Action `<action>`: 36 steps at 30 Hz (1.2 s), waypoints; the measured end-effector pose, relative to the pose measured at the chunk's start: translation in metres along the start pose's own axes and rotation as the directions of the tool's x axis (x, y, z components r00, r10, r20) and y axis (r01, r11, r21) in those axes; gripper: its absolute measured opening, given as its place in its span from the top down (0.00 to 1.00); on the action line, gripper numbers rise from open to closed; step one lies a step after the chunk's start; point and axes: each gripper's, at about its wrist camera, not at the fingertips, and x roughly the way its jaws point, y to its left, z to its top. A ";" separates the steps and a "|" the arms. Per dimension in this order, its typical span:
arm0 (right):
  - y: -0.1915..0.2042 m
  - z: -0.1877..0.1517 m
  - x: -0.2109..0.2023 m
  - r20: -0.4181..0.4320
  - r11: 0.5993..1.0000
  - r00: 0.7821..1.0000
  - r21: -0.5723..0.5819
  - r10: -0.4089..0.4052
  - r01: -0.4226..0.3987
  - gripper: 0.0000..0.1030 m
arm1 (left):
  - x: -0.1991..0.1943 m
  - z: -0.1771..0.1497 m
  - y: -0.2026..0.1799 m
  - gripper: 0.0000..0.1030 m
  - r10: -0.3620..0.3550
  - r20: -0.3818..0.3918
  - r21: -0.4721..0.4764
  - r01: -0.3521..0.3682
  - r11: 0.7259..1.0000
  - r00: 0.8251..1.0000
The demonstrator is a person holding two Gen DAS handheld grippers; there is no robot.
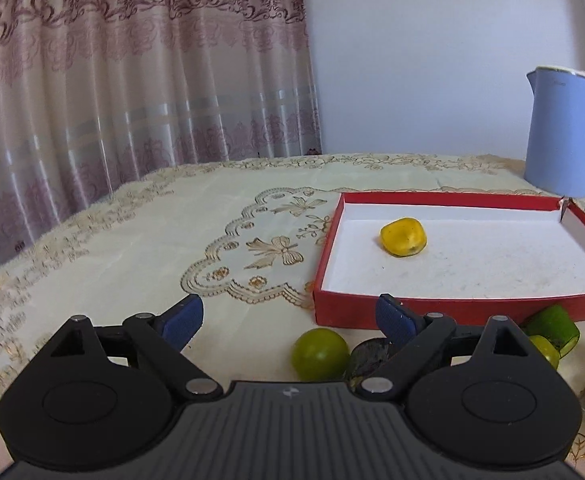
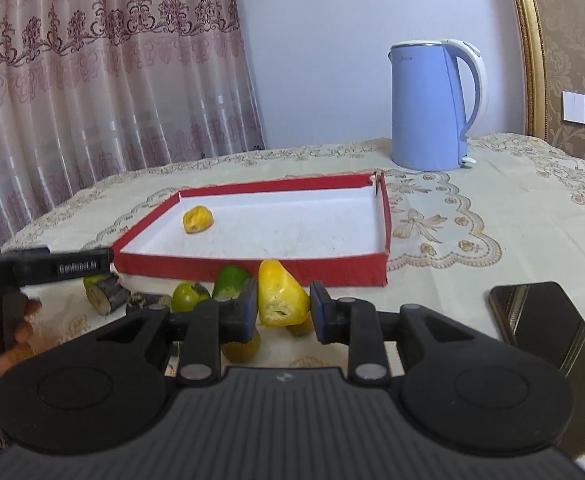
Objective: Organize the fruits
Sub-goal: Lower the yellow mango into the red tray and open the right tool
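Fruit [image 1: 403, 237] in tray [image 1: 464, 308], kettle [image 1: 560, 132] behind

Soft even daylight, faint shadows, slight blur, strong fisheye bending at edges

A lived-in home room is shown. A table is covered by a cream tablecloth embroidered with gold bows and scallops [image 2: 492, 208]. Behind its far edge, pink patterned curtains [image 1: 132, 80] are hung. A light-blue electric kettle [image 2: 432, 108] is set near the far right corner. Damask wallpaper with a gilt moulding [image 2: 530, 48] and white wall switches [image 2: 584, 108] are seen.
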 end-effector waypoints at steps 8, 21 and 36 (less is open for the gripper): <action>-0.001 0.022 0.020 0.033 1.000 0.999 0.018 0.011 -0.012 0.75 | 0.001 -0.005 0.003 0.09 -0.026 0.000 -0.028 0.026 0.999 1.000; -0.012 0.073 0.093 -0.005 1.000 1.000 0.017 -0.022 0.022 0.75 | 0.001 -0.008 0.003 0.09 -0.011 -0.001 -0.039 0.011 0.999 1.000; -0.020 0.051 0.085 0.004 0.993 0.998 0.098 -0.066 0.065 0.22 | 0.004 -0.008 0.008 0.06 -0.027 -0.017 -0.067 0.026 0.997 0.999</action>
